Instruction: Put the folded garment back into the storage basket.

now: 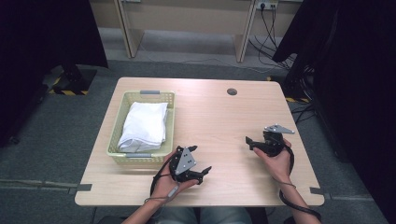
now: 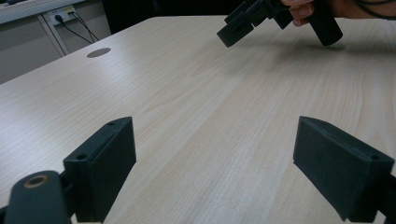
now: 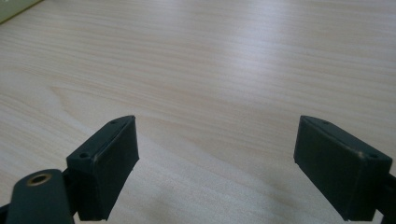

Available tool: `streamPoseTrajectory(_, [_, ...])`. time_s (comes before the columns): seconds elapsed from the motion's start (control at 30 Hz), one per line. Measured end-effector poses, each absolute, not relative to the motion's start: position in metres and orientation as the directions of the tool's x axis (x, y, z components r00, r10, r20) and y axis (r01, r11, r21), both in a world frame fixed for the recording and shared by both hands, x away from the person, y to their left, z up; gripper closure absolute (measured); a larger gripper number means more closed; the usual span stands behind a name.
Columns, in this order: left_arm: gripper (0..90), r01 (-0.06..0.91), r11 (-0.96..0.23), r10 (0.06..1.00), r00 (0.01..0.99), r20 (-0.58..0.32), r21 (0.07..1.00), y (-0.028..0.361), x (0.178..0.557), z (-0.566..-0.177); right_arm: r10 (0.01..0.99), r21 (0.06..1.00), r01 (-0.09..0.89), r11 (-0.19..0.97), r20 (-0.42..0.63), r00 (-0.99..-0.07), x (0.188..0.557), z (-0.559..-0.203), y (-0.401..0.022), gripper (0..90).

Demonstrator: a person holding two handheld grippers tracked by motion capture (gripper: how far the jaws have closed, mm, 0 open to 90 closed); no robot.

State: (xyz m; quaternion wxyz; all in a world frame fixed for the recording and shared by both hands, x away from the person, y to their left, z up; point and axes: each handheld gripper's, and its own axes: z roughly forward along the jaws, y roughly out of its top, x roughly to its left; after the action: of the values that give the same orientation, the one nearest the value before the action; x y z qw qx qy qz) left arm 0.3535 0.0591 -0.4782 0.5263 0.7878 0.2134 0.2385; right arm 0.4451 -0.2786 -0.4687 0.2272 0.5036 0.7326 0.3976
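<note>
My light wooden table (image 1: 224, 121) carries a yellow basket (image 1: 114, 135) at its left, holding folded white cloth (image 1: 144, 125).

A folded white towel (image 1: 142, 125) lies inside the yellow basket (image 1: 113, 137) at the table's left.

In the high view, the white folded cloth (image 1: 142, 126) hides the bottom of the yellow basket (image 1: 113, 138), so I cannot tell if something lies under it. Near the basket, the hand (image 1: 166, 184) covers the handle of the left gripper (image 1: 201, 161), and the bottom edge cuts both forearms of the person. In the left gripper view, the top edge cuts the right gripper (image 2: 236, 29), so its jaws cannot be judged there, and in the right gripper view only a blurred corner of the basket (image 3: 14, 8) is seen at the top left.
</note>
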Motion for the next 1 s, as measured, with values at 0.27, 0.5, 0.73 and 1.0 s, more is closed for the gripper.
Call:
streamPoseTrajectory(0.27, [12.6,0.086,-0.353,0.588,0.795,0.149,0.931,0.059,0.354,-0.478,0.919,0.816,0.548,0.185,0.054,-0.391,0.44,-0.471,-0.281,14.2])
streamPoseTrajectory(0.5, [12.6,0.089,-0.353,0.59,0.794,0.148,0.931,0.059,0.354,-0.478,0.919,0.817,0.544,0.19,0.046,-0.391,0.436,-0.474,-0.282,14.0])
streamPoseTrajectory(0.73, [12.6,0.09,-0.353,0.59,0.794,0.147,0.931,0.06,0.354,-0.478,0.921,0.823,0.537,0.184,0.046,-0.386,0.434,-0.474,-0.285,14.0])
streamPoseTrajectory(1.0, [12.6,0.091,-0.348,0.591,0.794,0.143,0.933,0.06,0.354,-0.478,0.922,0.829,0.527,0.188,0.036,-0.385,0.432,-0.474,-0.284,14.1])
